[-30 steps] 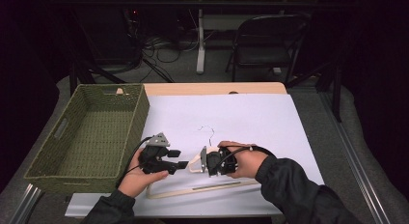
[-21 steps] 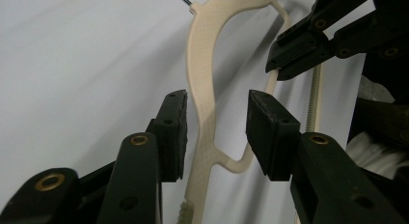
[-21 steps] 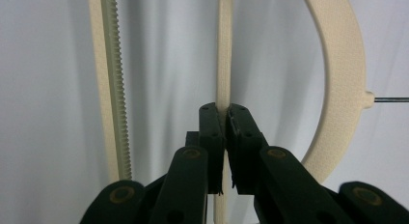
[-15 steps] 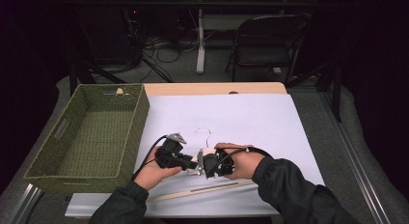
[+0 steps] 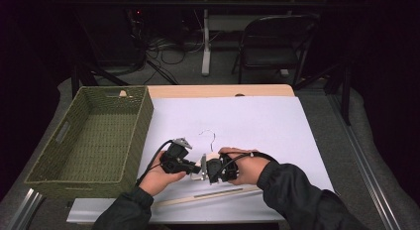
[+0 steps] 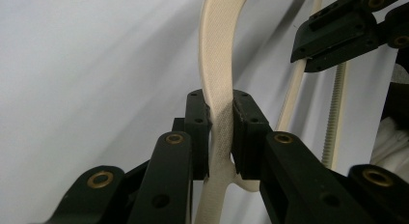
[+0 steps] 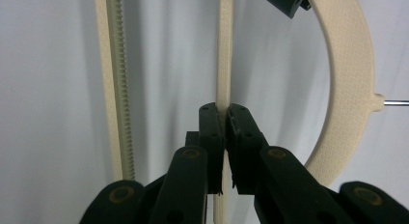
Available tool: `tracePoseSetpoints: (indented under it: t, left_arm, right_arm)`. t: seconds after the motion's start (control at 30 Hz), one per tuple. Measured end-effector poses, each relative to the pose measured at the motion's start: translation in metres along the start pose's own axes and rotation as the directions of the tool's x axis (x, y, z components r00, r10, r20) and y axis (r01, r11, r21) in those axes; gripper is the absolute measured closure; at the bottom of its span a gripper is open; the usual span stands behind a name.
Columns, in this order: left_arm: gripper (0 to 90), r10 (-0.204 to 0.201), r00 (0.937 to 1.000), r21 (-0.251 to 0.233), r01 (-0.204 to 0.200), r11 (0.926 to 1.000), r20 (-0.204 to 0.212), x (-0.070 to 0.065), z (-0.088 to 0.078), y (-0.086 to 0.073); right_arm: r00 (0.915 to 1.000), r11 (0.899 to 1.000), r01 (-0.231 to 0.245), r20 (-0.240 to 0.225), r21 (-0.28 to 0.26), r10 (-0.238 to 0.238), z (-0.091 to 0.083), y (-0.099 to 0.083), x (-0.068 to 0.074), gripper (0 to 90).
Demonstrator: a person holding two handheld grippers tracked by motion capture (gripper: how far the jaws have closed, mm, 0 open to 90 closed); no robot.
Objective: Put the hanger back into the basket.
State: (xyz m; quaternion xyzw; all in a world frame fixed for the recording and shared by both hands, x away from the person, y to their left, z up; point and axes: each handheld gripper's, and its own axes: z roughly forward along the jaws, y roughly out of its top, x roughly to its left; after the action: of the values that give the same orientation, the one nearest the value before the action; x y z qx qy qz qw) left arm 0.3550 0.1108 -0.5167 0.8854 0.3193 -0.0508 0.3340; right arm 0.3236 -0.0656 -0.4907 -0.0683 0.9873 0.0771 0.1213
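Observation:
A cream plastic hanger [image 5: 213,195] with a wire hook [image 5: 209,136] lies on the white table cover, near the front edge. My left gripper [image 5: 196,169] comes in from the left; its jaws have just been closing. In the left gripper view its pads [image 6: 198,122] press on the hanger's curved arm [image 6: 217,50]. My right gripper [image 5: 207,168] faces it from the right, shut on a thin straight strut [image 7: 225,50] of the hanger. The curved arm [image 7: 352,64] and a ridged bar [image 7: 115,64] run to either side of that gripper [image 7: 223,110].
A green woven basket [image 5: 141,126] stands at the table's left, close to my left forearm. The white cover [image 5: 257,126] stretches behind and to the right of the hanger. A folding chair [image 5: 272,41] and cables sit beyond the table's far edge.
My left gripper moved right and down to the hanger beside the right gripper, and its jaws closed on the curved arm. The right gripper kept still.

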Motion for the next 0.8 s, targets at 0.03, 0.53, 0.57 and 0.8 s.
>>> tracePoseSetpoints:
  t: [0.03, 0.53, 0.57, 0.8]
  left_arm:
    - [79.2, 0.0, 1.0, -0.002, 0.0, 1.0, 0.0, 0.0, 0.0, 0.0]
    - [80.2, 0.015, 0.9996, -0.04, -0.016, 0.9991, -0.025, -0.001, -0.007, -0.008]
    - [80.2, 0.017, 0.9995, -0.04, -0.018, 0.999, -0.027, -0.001, -0.007, -0.008]
    - [80.5, 0.029, 0.9993, -0.043, -0.03, 0.9986, -0.024, -0.005, -0.008, -0.009]
  right_arm:
    - [1.0, 1.0, 0.002, -0.004, 0.004, -0.002, 0.0, 0.0, -0.001, 85.3]
    - [0.9245, 0.896, -0.379, -0.048, -0.232, 0.378, -0.028, -0.046, -0.03, 68.6]
    - [0.9245, 0.896, -0.379, -0.048, -0.232, 0.378, -0.028, -0.046, -0.03, 68.6]
    - [0.8746, 0.848, -0.483, -0.075, -0.217, 0.479, -0.016, -0.052, -0.043, 60.5]
